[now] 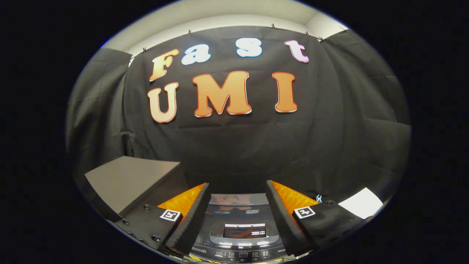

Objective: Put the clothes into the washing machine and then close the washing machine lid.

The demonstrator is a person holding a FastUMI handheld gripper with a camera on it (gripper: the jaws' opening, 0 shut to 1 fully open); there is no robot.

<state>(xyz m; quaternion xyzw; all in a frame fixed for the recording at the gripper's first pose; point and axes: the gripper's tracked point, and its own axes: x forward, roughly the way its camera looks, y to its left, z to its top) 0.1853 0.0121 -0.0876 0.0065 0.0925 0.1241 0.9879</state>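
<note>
Hovering above the washing machine (240, 227), the gripper (238, 214) has its fingers spread apart, empty, the closed glossy lid (240, 211) between them.

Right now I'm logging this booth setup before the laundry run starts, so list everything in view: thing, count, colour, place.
washing machine: one, dark grey with a glossy lid that looks closed, low between the fingers and just ahead of them; a row of small controls runs along its near edge.
box: one, dark grey-brown with a flat top, beside the washing machine, beyond the left finger.
white sheet: one, white, flat, beyond the right finger.
small clip: one, pale blue, at the foot of the cloth wall near the right finger.
cloth wall: one, black, behind everything.
gripper: one, fingers spread apart and holding nothing, a square marker on each side.
</note>
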